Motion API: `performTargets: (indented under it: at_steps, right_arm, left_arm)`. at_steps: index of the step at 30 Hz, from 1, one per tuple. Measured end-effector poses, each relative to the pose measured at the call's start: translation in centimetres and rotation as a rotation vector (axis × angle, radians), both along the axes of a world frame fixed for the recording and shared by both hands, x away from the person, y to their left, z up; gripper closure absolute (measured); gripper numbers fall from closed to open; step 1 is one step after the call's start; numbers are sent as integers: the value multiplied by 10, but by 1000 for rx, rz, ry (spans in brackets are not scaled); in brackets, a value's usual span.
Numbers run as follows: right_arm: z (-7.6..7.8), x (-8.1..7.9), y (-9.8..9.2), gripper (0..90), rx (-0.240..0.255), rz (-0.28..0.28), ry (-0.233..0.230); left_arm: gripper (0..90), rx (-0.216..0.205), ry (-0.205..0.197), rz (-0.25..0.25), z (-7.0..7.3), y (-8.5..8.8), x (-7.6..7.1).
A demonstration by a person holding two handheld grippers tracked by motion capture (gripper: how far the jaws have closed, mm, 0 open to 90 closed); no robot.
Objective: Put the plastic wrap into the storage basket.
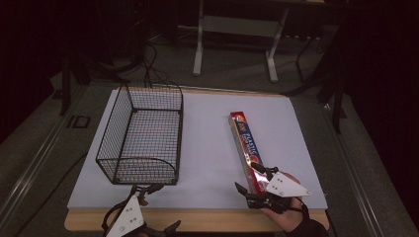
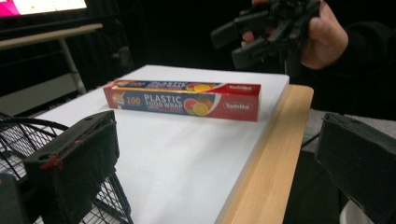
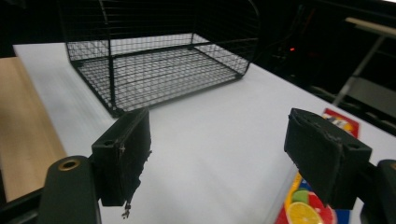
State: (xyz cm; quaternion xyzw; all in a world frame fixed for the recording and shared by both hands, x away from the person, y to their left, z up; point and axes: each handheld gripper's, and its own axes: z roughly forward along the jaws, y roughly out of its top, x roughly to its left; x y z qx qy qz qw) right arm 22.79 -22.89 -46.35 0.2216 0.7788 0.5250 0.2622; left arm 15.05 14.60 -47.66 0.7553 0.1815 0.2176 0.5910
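Observation:
A long red and blue box of plastic food wrap [image 1: 246,146] lies on the white table top [image 1: 207,148], right of centre, pointing away from me. In the left gripper view the box [image 2: 182,100] lies side-on. My right gripper [image 1: 250,178] hovers at the box's near end, jaws open and nothing between the pads. In the right gripper view its jaws [image 3: 224,156] stand wide apart, with the box [image 3: 313,210] below the right-hand one. My left gripper [image 1: 146,188] is open by the table's front edge, just in front of the basket; its jaws [image 2: 215,172] hold nothing.
A black wire basket [image 1: 141,133] stands empty on the left half of the table, seen also in the right gripper view [image 3: 154,70]. The table's wooden front edge [image 1: 197,219] runs below both grippers. Table legs [image 1: 197,44] and cables are on the floor beyond.

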Motion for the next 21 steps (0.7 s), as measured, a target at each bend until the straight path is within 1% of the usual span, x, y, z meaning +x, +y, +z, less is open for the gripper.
performTargets:
  at_steps: [1,2,3,5,6,8,10,11,12,14,15,16,17,18,19,21]
  right_arm:
    - [1,0,0,227,-3,-2,1]
    - [1,0,-1,227,-1,4,10]
    - [2,-1,-1,227,2,0,5]
    - [3,-1,-1,227,-3,6,12]
    - [3,-1,-1,228,-6,3,8]
    - [4,-2,0,229,-17,17,38]
    - [5,-3,0,239,-18,13,31]
    - [6,-3,1,239,-18,26,42]
    - [8,-5,2,252,-22,21,24]
    - [9,-5,3,252,-28,21,20]
    - [9,-5,3,252,-28,21,20]
    - [10,-5,3,252,-27,21,2]
    - [11,-4,4,252,-30,22,9]
    - [11,-4,4,252,-30,22,9]
    - [11,-3,4,252,-40,18,4]
    - [14,-3,7,252,-49,17,4]
  left_arm:
    - [1,3,4,-4,-1,0,0]
    - [1,10,4,-5,-1,0,1]
    - [1,13,3,-6,-1,-1,1]
    - [1,8,-1,-9,-1,-1,0]
    - [1,7,-2,-11,-1,-1,0]
    - [1,12,-6,-16,-1,-2,0]
    - [1,16,-8,-17,-2,-2,0]
    - [1,16,-8,-17,-2,-2,0]
    - [1,17,-6,-27,-3,-4,-1]
    - [1,32,-7,-39,-5,-5,-1]
    - [1,32,-7,-39,-5,-5,-1]
    - [1,44,-6,-49,-7,-7,-2]
    - [1,44,-6,-49,-7,-7,-2]
    - [1,48,1,-58,-8,-8,-1]
    - [1,61,2,-62,-9,-9,-1]
    - [1,68,1,-65,-10,-11,-1]
